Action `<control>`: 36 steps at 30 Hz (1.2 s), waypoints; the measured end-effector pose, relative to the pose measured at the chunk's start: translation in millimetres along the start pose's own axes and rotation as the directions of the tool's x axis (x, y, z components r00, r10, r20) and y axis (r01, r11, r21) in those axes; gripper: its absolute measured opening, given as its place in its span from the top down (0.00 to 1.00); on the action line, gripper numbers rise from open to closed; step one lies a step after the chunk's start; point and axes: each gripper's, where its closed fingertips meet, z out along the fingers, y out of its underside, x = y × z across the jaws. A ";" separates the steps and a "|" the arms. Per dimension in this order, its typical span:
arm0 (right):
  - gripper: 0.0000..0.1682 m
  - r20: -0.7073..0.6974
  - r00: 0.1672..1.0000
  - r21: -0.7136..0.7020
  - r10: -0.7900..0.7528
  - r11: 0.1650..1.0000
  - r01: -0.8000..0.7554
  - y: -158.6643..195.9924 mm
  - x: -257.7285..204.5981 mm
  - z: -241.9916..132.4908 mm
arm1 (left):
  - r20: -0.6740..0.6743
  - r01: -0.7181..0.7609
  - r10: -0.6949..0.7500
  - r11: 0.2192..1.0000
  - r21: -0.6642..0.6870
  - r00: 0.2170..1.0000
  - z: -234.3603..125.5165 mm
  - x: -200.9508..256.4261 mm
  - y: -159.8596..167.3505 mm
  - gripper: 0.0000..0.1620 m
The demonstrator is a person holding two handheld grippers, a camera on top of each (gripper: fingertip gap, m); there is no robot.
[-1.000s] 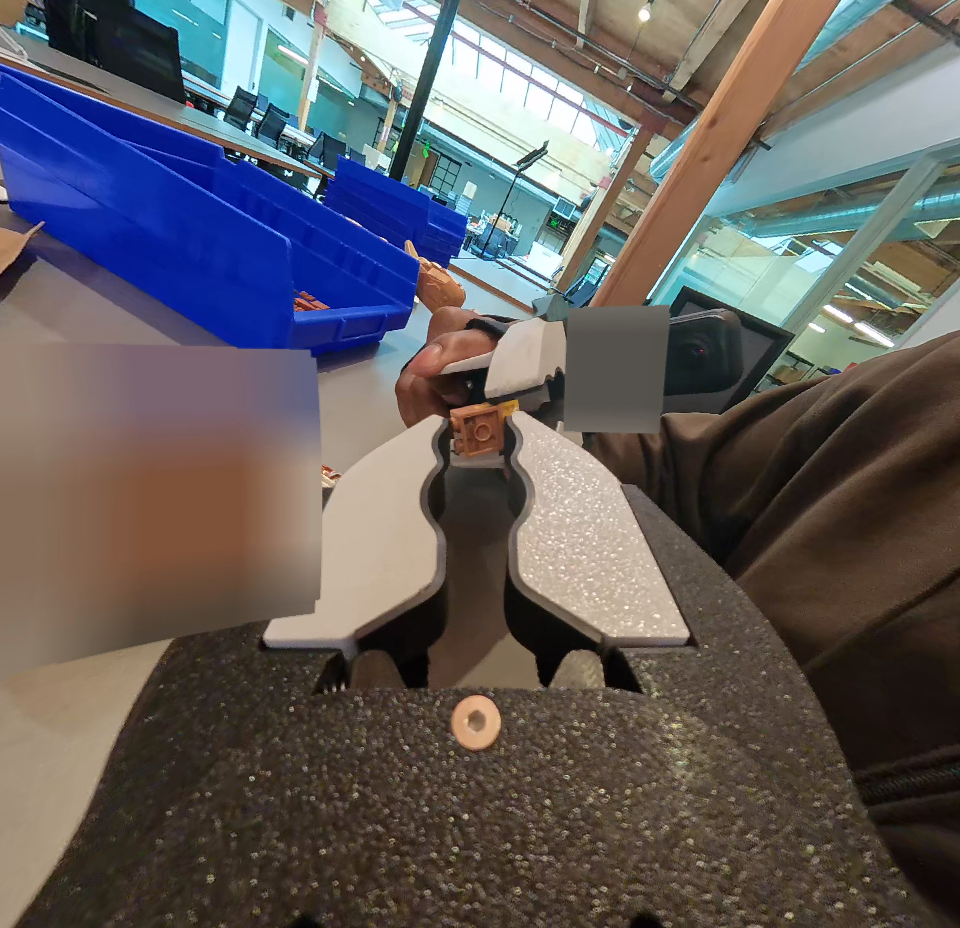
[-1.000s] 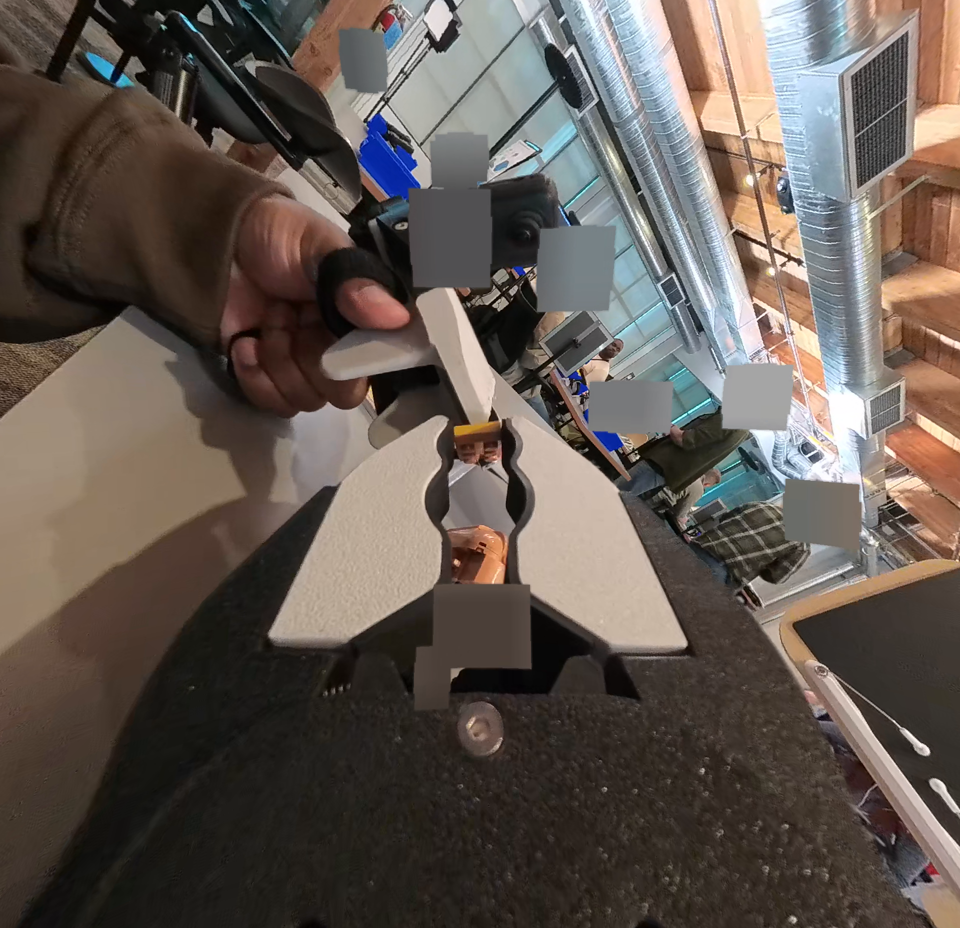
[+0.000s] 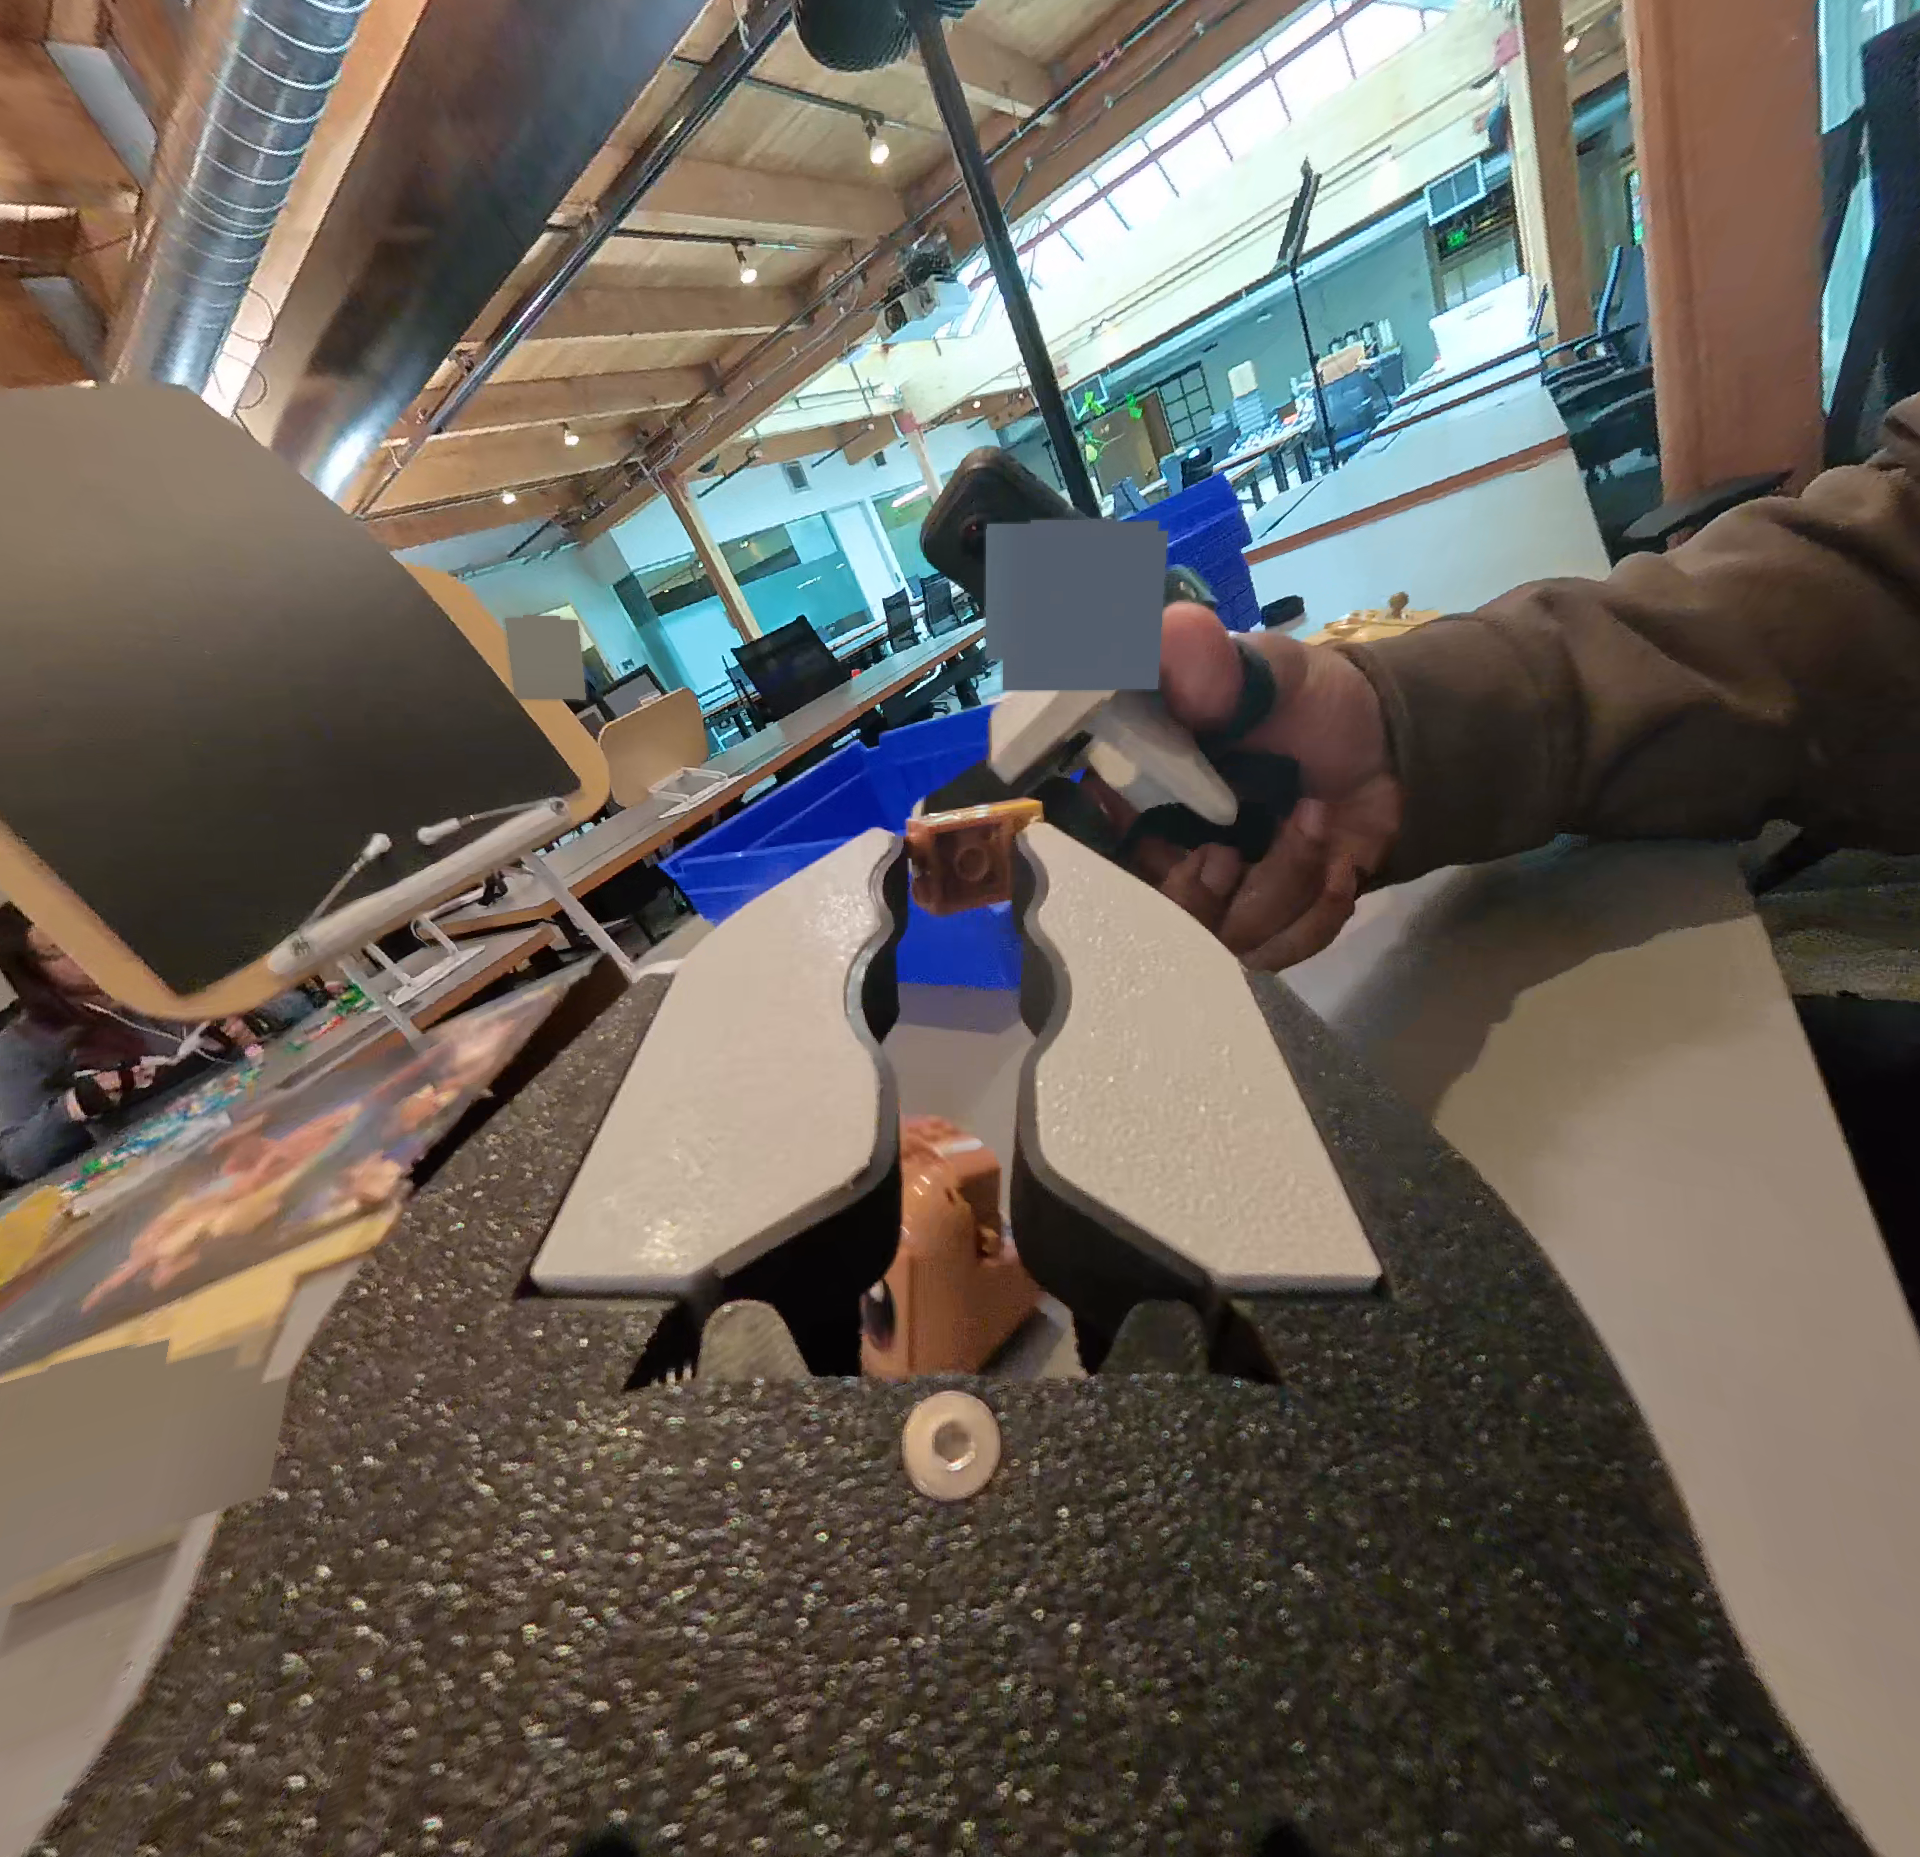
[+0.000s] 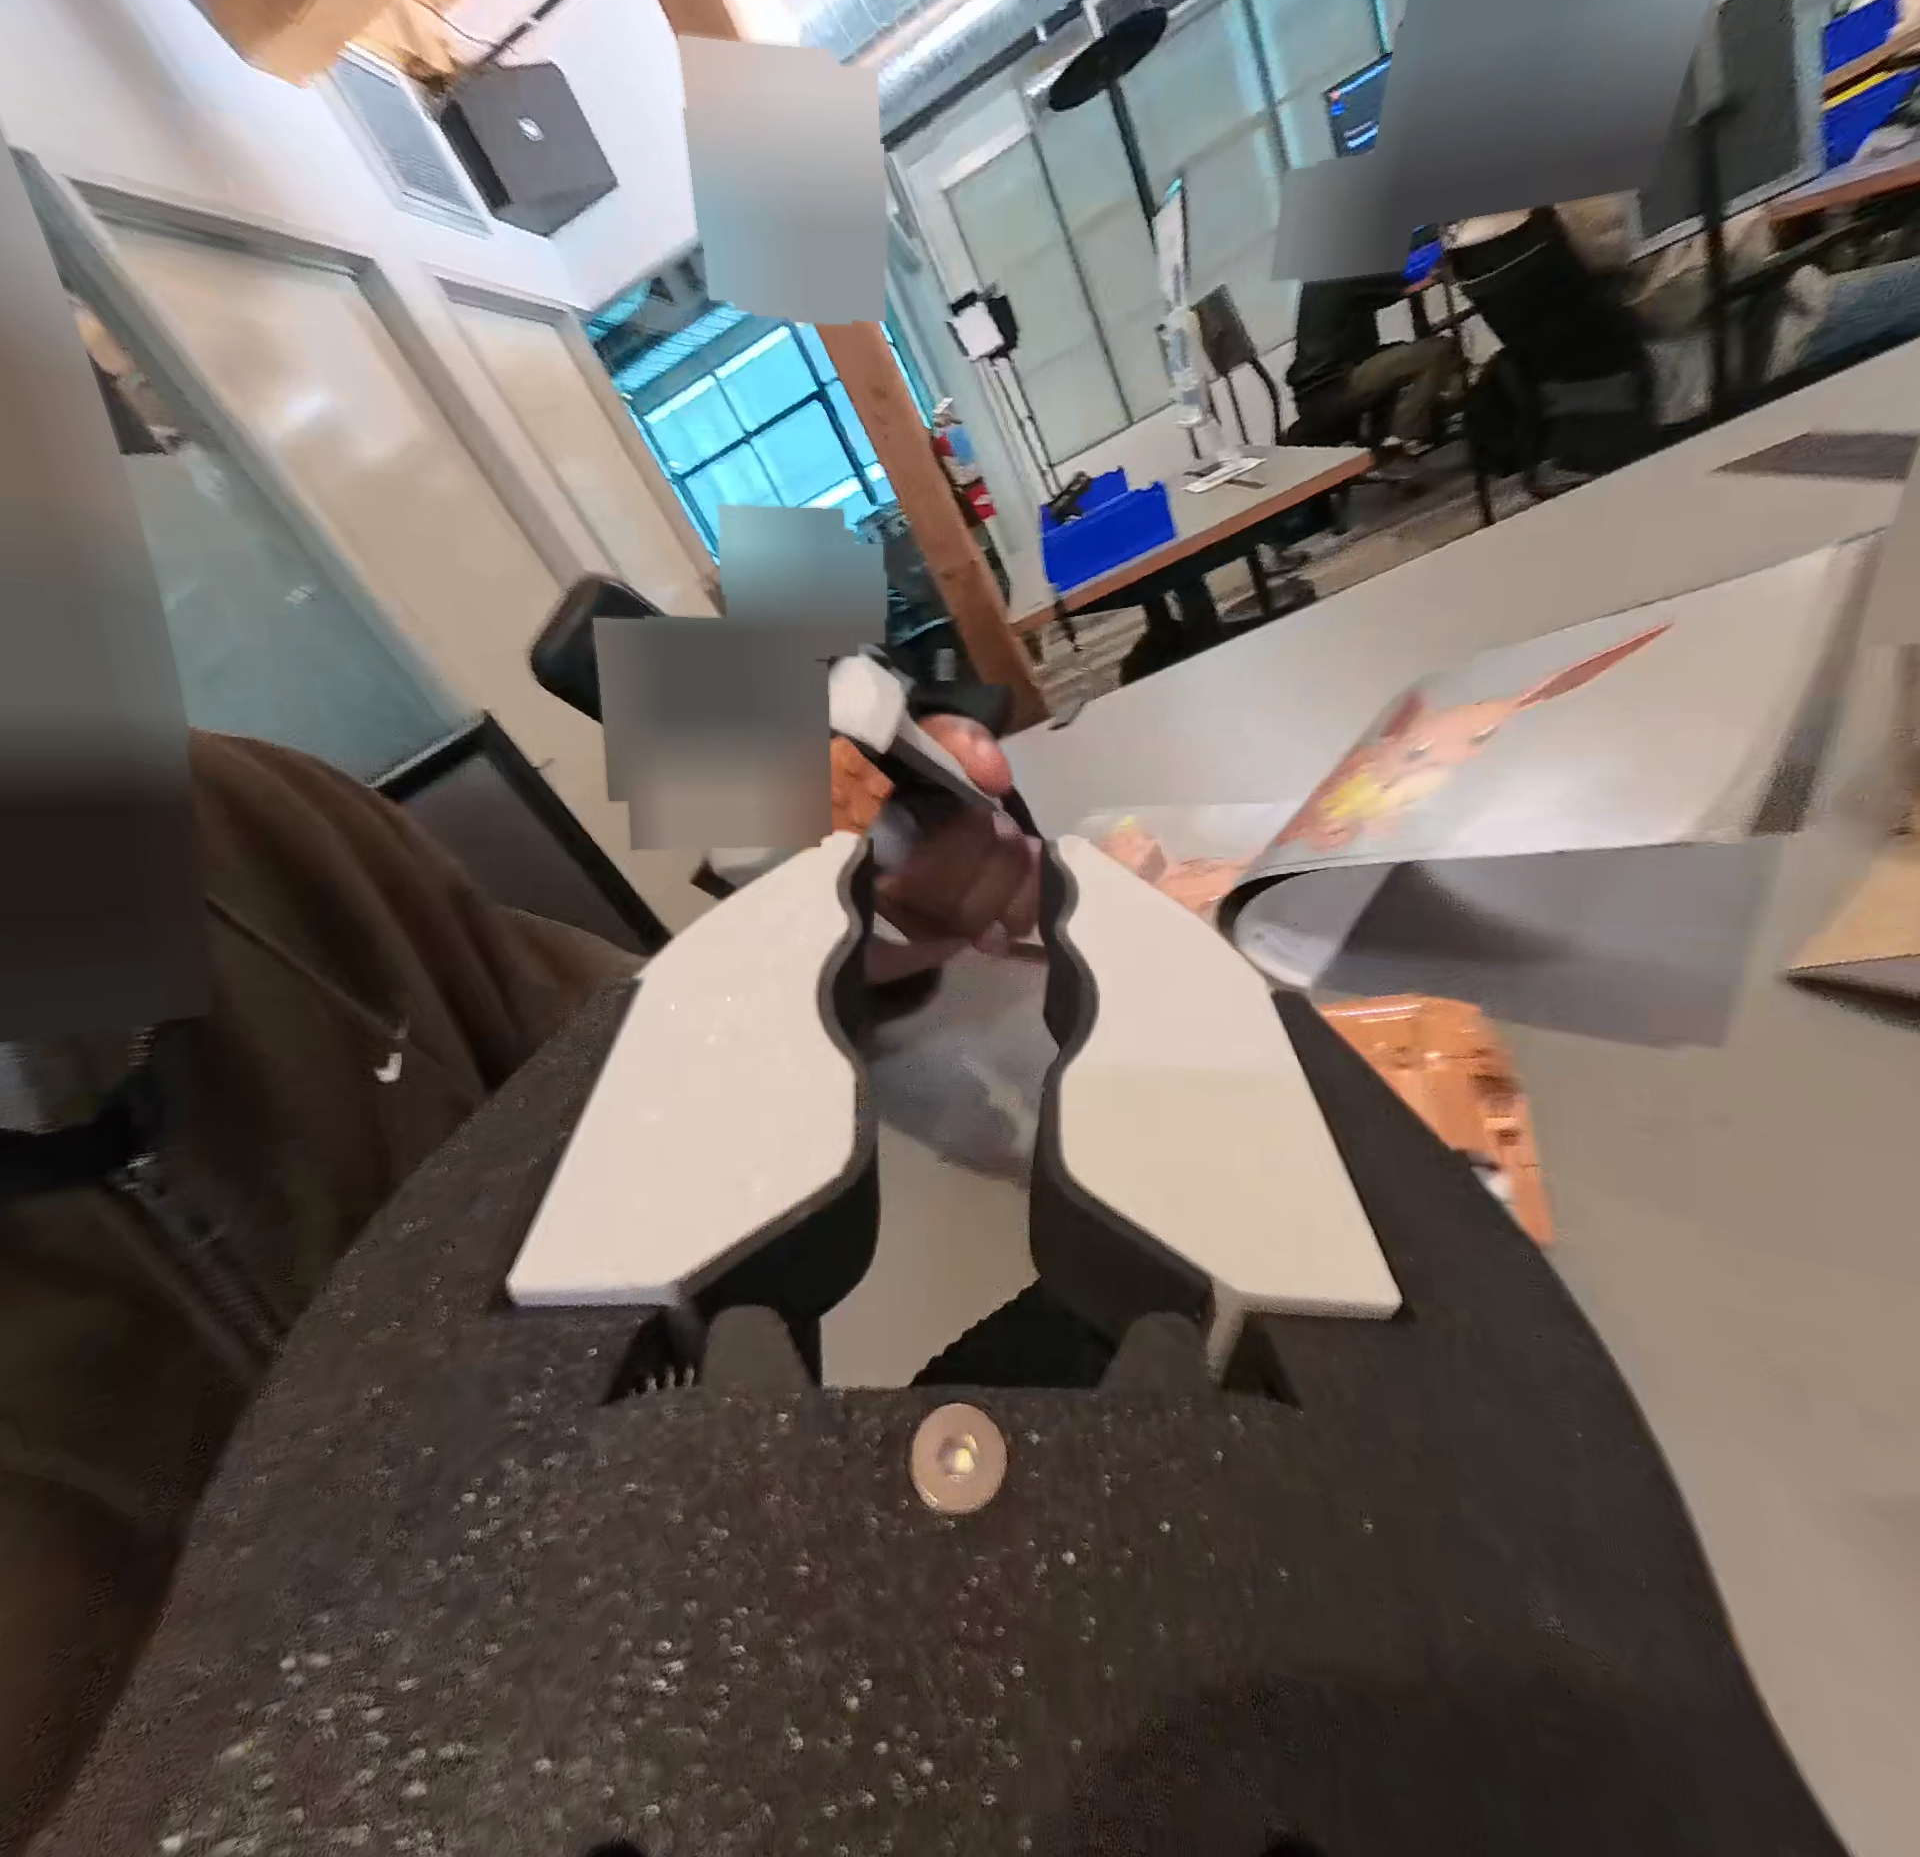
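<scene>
The left gripper (image 3: 961, 851) pinches a small brown studded toy brick with a thin yellow plate on top (image 3: 964, 857) between its grey fingertips, jaws drawn in tight on it. A second earlier the right gripper's tips were on that same yellow-topped piece; now the right gripper (image 4: 956, 857) is drawn off with its jaws parted and nothing between them, so the little assembly rests with the left gripper alone.

In the left wrist view the right gripper sits just beyond the brick, in a hand (image 3: 1288, 789) coming out of a brown sleeve (image 3: 1662, 695). Under the left gripper, seen through the gap between its fingers, stands a tan brick-built figure (image 3: 951, 1257) on the grey tabletop (image 3: 1610, 1132). A blue plastic bin (image 3: 821, 820) lies farther off, and an open printed booklet (image 3: 208, 1184) lies to the left. The right wrist view is motion-blurred; it shows the other hand (image 4: 956, 872) past its fingertips and the booklet's curled page (image 4: 1455, 747).
</scene>
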 end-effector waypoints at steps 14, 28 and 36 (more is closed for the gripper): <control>0.85 0.023 0.998 0.258 -0.064 0.965 0.056 -59.4 38.1 -57.6 | 0.088 -0.359 0.351 0.929 0.092 0.932 115.3 -86.1 -21.4 0.88; 0.74 0.091 0.786 -0.615 -0.612 0.586 0.527 92.2 51.2 -51.2 | 0.282 -0.391 0.349 0.914 0.109 0.894 95.2 -101.6 -14.4 0.88; 0.77 0.030 0.718 -0.748 -0.695 0.461 0.478 112.4 84.3 -50.8 | 0.255 -0.346 0.315 0.934 0.088 0.914 100.1 -97.9 -5.6 0.88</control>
